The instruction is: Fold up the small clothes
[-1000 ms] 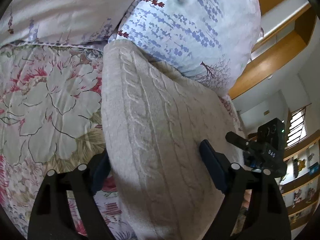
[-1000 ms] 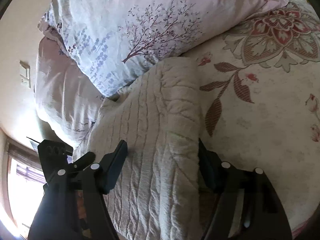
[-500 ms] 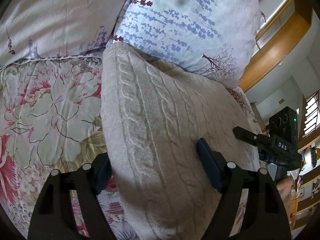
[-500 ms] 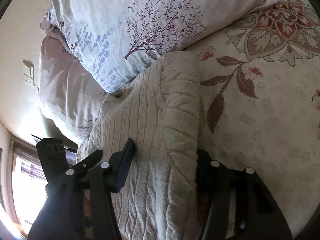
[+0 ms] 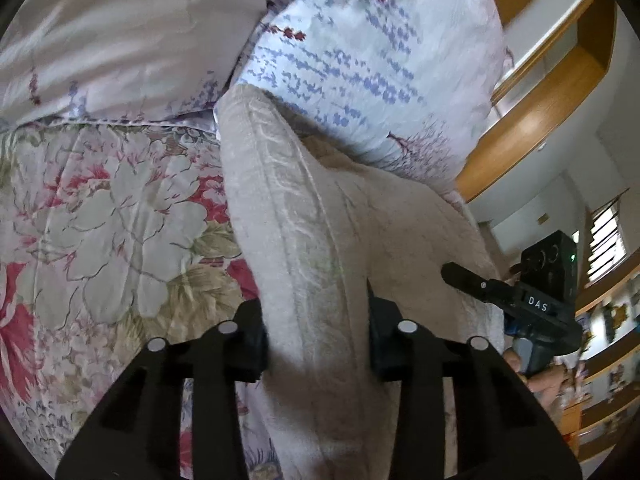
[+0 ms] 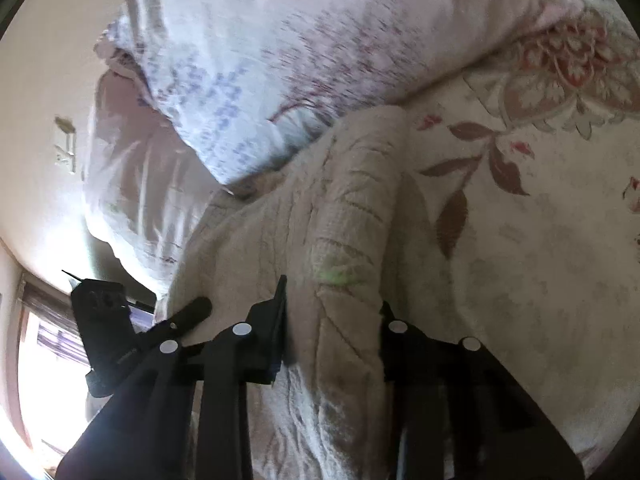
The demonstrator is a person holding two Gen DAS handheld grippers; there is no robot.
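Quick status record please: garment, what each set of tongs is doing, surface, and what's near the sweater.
garment: cream cable-knit sweater, bunched into a raised ridge
left tongs: shut on the sweater's left edge
right tongs: shut on the sweater's right edge
surface: floral quilt on a bed
nearby: pillow with blue and purple print, touching the sweater's far end
fold state: not yet flat; fabric gathered between both tongs
image quality: right wrist view motion-blurred
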